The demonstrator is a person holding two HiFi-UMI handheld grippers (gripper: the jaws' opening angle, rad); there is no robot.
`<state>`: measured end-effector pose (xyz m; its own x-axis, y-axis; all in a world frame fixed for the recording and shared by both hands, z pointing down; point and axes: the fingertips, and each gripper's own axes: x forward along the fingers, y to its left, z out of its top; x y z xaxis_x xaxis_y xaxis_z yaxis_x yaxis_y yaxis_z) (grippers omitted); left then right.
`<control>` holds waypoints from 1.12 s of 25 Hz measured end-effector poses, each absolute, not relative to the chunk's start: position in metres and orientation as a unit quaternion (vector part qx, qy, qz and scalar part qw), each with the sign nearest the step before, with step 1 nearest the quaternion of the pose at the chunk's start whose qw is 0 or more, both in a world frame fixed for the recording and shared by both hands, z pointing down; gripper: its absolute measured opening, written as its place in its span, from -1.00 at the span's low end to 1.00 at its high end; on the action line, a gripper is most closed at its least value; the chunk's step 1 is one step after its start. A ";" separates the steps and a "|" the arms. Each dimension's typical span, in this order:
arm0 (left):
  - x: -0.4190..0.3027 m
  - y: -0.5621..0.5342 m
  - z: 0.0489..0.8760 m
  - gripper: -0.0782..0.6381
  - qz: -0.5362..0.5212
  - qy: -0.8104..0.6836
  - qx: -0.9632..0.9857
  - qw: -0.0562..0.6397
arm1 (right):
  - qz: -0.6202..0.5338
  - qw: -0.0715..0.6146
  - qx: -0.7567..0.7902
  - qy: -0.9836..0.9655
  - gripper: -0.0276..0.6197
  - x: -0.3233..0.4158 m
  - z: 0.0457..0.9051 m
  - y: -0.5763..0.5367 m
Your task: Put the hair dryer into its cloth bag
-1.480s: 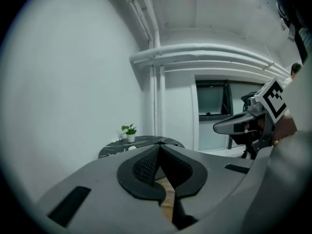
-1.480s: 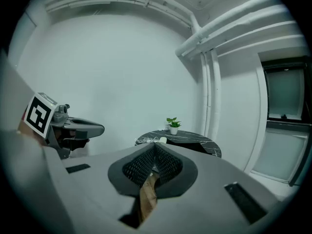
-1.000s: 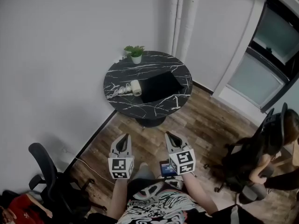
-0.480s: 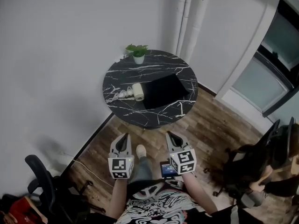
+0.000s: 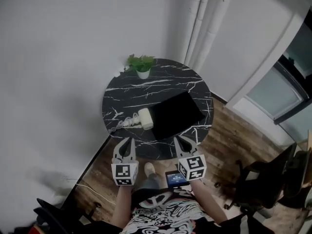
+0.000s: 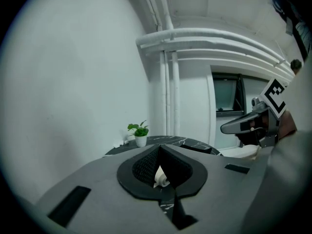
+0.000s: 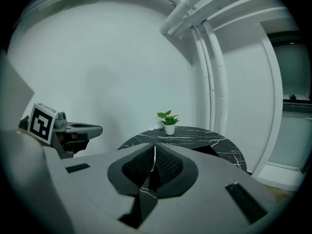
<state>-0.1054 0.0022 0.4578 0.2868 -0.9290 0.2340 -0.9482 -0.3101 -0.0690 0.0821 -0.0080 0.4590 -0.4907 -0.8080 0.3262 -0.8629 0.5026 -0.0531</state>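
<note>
Both grippers hang side by side at the near edge of the round black marble counter (image 5: 146,87), touching nothing on it. The left gripper (image 5: 127,143) has its jaws closed together with nothing between them. The right gripper (image 5: 182,141) likewise has its jaws pressed shut and empty. The white dryer (image 5: 145,119) lies on the counter's near left part, its cord (image 5: 125,124) bunched to its left. The flat black bag (image 5: 175,115) lies just beside it on the right. A small plant (image 5: 141,65) stands at the far edge by the wall.
</note>
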 end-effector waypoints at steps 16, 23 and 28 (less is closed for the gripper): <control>-0.151 -0.123 0.474 -0.74 0.106 -0.567 0.813 0.072 | 0.108 0.160 0.503 -0.842 -0.85 0.038 0.467 -0.107; -0.153 -0.124 0.481 -0.74 0.096 -0.565 0.815 0.087 | 0.114 0.174 0.492 -0.845 -0.85 0.031 0.475 -0.104; -0.157 -0.125 0.488 -0.74 0.092 -0.571 0.810 0.091 | 0.113 0.181 0.485 -0.848 -0.85 0.029 0.482 -0.103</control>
